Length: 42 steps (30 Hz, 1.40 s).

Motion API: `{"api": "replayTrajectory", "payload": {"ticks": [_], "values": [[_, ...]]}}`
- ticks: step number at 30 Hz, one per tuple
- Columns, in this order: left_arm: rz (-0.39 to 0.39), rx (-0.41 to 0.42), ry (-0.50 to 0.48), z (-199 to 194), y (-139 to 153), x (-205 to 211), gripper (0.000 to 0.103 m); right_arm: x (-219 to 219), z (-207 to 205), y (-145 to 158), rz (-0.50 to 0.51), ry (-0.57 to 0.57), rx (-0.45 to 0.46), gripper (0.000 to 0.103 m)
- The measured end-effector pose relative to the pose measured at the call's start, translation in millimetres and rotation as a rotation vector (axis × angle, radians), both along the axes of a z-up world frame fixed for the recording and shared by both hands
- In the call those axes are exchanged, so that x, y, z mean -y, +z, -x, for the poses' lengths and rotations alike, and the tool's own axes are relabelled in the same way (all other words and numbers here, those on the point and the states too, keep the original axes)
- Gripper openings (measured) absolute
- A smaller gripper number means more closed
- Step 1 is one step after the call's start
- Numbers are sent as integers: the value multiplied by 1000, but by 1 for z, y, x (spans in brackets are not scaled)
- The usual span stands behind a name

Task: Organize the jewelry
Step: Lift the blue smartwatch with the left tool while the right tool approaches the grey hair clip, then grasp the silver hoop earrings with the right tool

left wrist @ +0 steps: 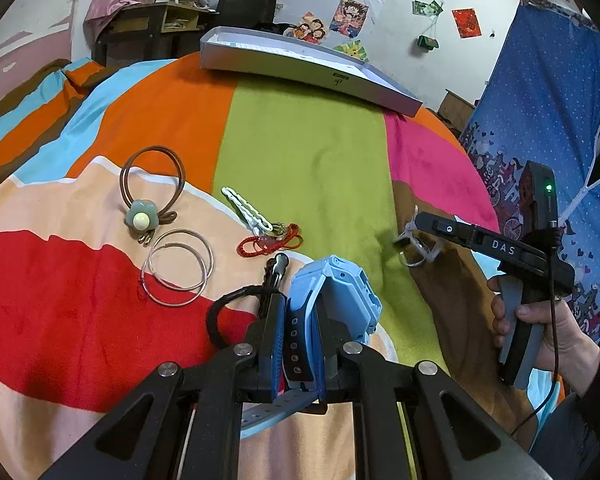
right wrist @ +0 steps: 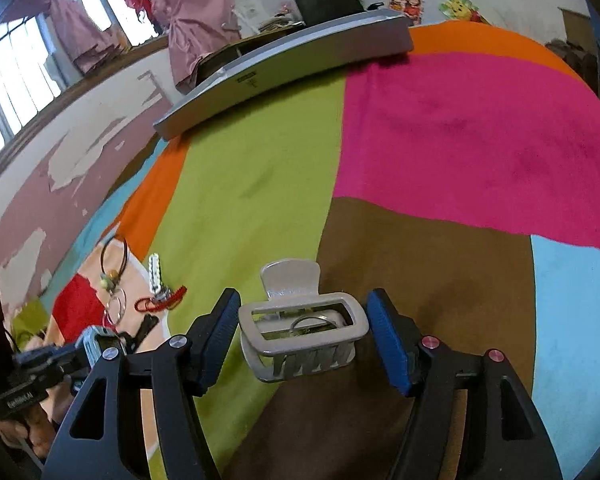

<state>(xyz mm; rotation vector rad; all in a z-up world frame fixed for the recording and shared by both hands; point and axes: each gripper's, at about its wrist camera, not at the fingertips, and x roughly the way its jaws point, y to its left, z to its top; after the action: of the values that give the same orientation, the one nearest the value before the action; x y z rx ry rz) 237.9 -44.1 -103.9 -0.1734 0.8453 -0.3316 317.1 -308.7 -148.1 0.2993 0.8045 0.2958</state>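
Bed with a striped blanket in orange, green, pink, brown, red and light blue carries everything. A long grey box lies open at the far edge of the blanket, well apart from the jewelry; in the right wrist view the same box shows its side wall. Left gripper has its jaws clenched on a light blue watch, the dark strap with holes pinched between the pads and the blue case sticking out ahead. Right gripper has its jaws spread wide, pads on either side of a grey claw clip with a gap on each side, not touching it; the clip sits over the green and brown stripes, and whether it rests on the blanket cannot be told. In the left wrist view the right gripper appears at the right, held by a hand, with the clip blurred at its tip. Left of the watch lie two thin overlapping hoop bangles, just above them a brown hair tie with a flower charm. A black hair tie lies beside the left jaw. A white hair clip lies on the green stripe's edge, touching a red cord knot. A small black clip lies just beside the watch.
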Motion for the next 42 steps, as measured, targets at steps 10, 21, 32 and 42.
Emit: {"api": "replayTrajectory", "payload": {"ticks": [10,21,32,42], "values": [[7,-31,-2,-5,-10,0,12,-1,31,18,126,59,6,73],[30,-25,46,-4,-5,-10,12,-8,27,8,145,80,-22,64],[81,-43,214,6,7,-45,12,-62,55,37,35,326,84,60],[58,-32,194,7,6,-40,12,-46,75,42,190,244,71,60]]}}
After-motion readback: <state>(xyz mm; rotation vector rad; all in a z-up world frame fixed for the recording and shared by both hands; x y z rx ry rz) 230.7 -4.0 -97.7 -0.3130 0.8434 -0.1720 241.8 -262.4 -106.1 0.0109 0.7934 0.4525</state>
